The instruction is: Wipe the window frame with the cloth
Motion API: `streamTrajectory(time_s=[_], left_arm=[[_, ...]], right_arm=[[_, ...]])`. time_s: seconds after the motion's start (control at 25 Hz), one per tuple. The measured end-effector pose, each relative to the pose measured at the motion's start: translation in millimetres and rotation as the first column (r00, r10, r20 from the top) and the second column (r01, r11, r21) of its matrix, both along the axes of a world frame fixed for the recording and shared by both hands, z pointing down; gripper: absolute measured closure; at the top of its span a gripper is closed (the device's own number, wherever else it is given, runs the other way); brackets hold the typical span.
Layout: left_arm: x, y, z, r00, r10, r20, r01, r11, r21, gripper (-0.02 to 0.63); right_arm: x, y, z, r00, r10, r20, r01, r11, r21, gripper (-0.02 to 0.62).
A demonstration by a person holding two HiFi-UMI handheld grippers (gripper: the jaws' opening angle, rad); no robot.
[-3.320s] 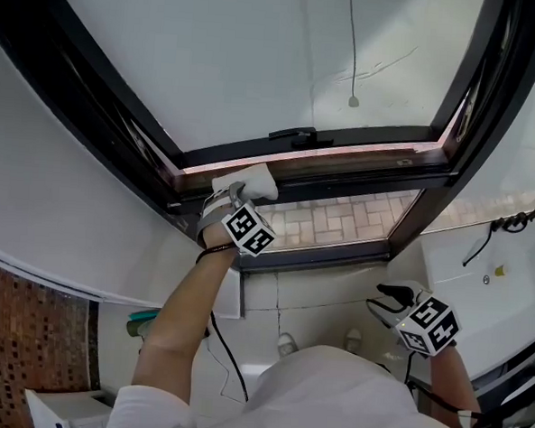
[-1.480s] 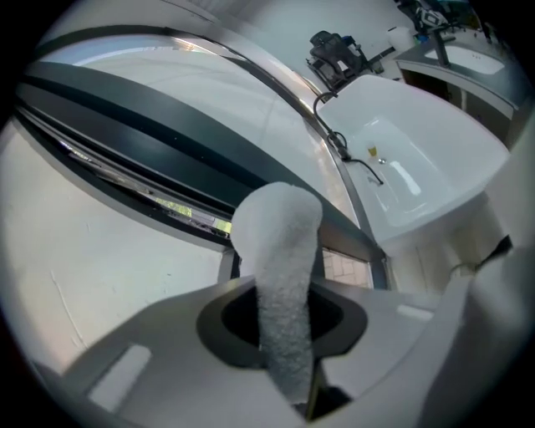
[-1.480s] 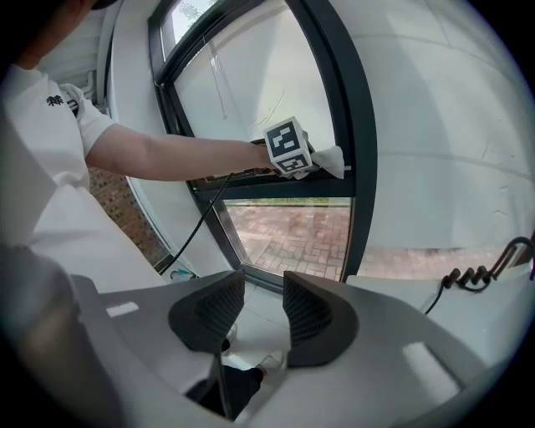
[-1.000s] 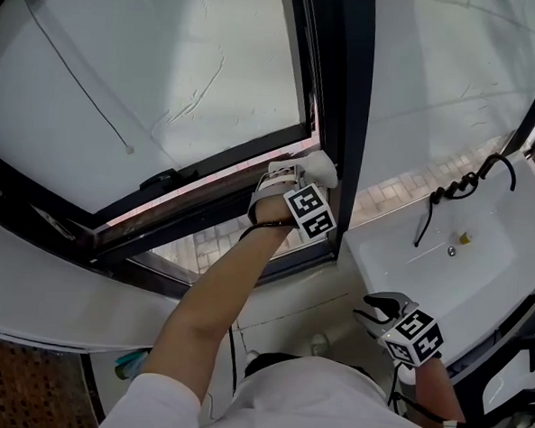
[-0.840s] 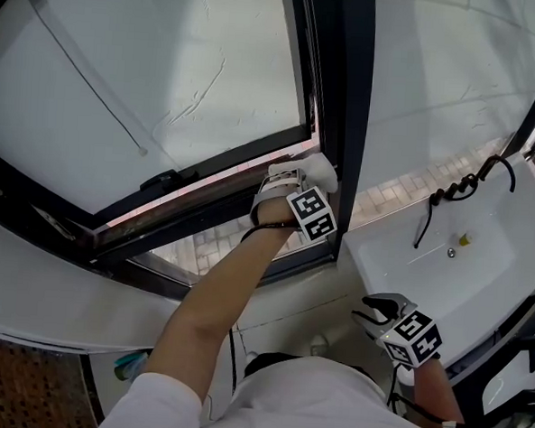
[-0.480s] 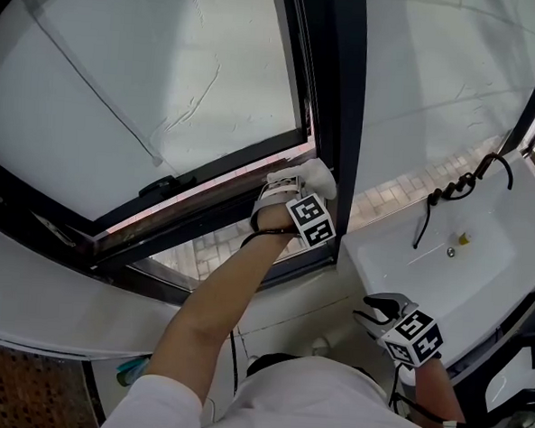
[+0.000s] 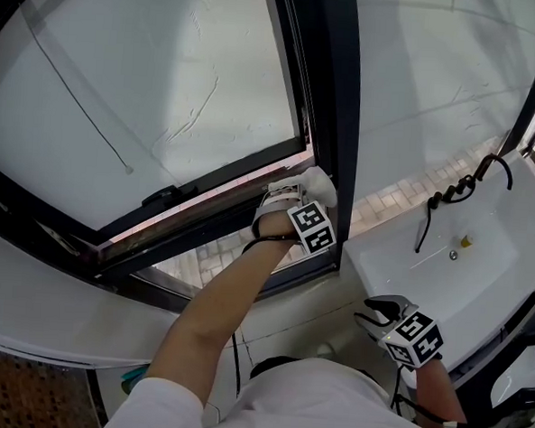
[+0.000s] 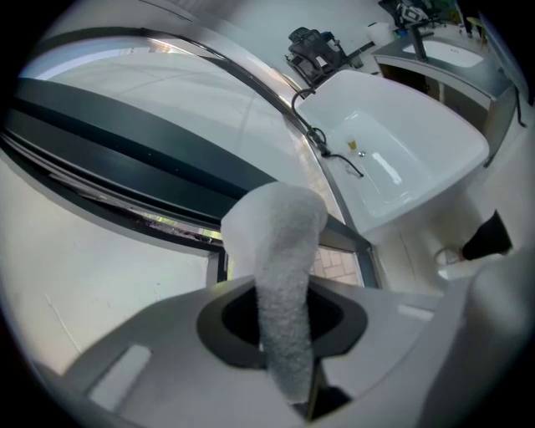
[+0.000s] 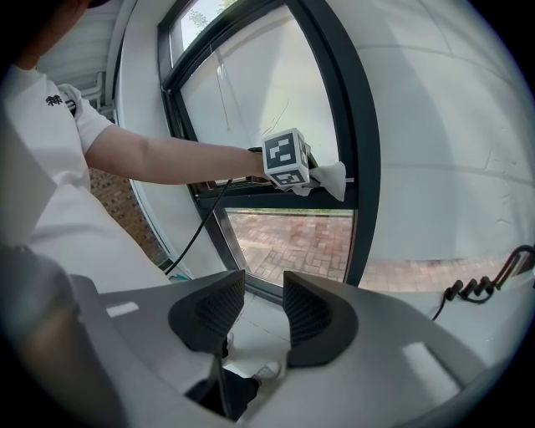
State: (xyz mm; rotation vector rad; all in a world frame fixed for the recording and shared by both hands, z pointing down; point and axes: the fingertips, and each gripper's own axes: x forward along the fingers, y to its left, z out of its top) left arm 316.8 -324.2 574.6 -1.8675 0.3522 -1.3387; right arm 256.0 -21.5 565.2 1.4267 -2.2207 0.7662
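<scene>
Jaws of the left gripper (image 8: 280,326) clamp a white cloth (image 8: 280,242), its length running straight ahead, tip against the dark window frame (image 7: 336,122) corner — right gripper (image 9: 263,311) hangs narrowly parted, empty, beside the white sink (image 7: 445,265).

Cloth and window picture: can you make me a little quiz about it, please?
1. True or false: the right claw holds the cloth.
2. The cloth is: A red, B white, C blue.
3. Fill in: the ___ claw presses the cloth against the window frame.
Key: 1 false; 2 B; 3 left claw.
</scene>
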Motion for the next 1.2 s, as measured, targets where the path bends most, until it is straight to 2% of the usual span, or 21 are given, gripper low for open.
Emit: streamTrajectory(time_s=[0.4, 0.76, 0.92, 1.04, 1.12, 1.2], left_arm=[[-7, 34, 21, 0.998, 0.051, 0.042, -0.050, 0.998, -0.027, 0.512], [-35, 110, 65, 0.995, 0.086, 0.044, -0.080, 0.987, -0.138, 0.512], [-78, 146, 87, 0.999, 0.046, 0.020, -0.041, 0.976, -0.216, 0.512], [-127, 161, 91, 0.999, -0.041, -0.032, 0.030, 0.961, -0.275, 0.512], [-169, 167, 85, 0.989, -0.118, -0.086, 0.087, 0.947, -0.309, 0.512], [-216, 172, 68, 0.970, -0.192, -0.152, 0.135, 0.936, -0.326, 0.512]], right_arm=[[-1, 2, 5, 1.000, -0.008, 0.024, 0.008, 1.000, -0.007, 0.449], [-17, -2, 24, 0.995, -0.083, 0.055, 0.085, 0.995, -0.045, 0.451], [-35, -4, 31, 0.990, -0.135, 0.043, 0.137, 0.989, -0.057, 0.450], [-51, -9, 25, 0.988, -0.154, 0.028, 0.155, 0.987, -0.037, 0.451], [-64, -10, 18, 0.988, -0.151, 0.020, 0.152, 0.988, -0.019, 0.451], [-80, -8, 12, 0.989, -0.149, 0.007, 0.149, 0.989, -0.008, 0.451]])
